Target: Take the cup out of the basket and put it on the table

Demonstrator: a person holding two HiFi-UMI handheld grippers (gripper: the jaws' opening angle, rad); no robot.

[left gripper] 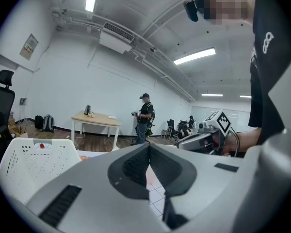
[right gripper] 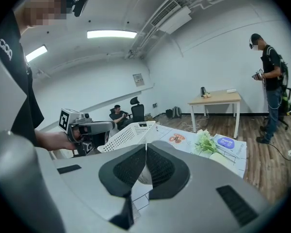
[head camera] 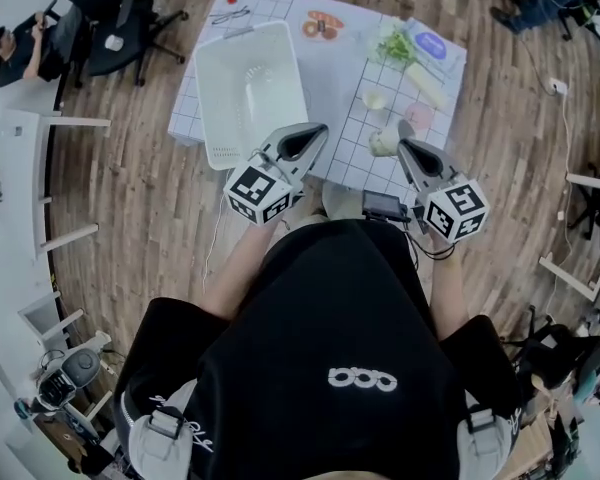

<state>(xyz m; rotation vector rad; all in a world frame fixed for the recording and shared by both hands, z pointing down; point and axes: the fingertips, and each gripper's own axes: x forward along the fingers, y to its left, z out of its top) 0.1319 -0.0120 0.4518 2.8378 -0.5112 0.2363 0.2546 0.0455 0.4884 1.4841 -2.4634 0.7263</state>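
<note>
The white perforated basket stands on the left half of the grid-cloth table. A pale cup shape lies inside it, hard to tell from the white wall. My left gripper hangs just off the basket's near right corner, jaws shut and empty; its own view shows the basket to its left. My right gripper is shut too, held over the table's near right edge beside a small pale cup-like thing. Each gripper view shows the other gripper, and the right one shows the basket.
On the table's far right lie a plate of food, leafy greens, a blue packet, a pink item and a pale item. A small dark device sits by the near edge. Office chairs stand at the left.
</note>
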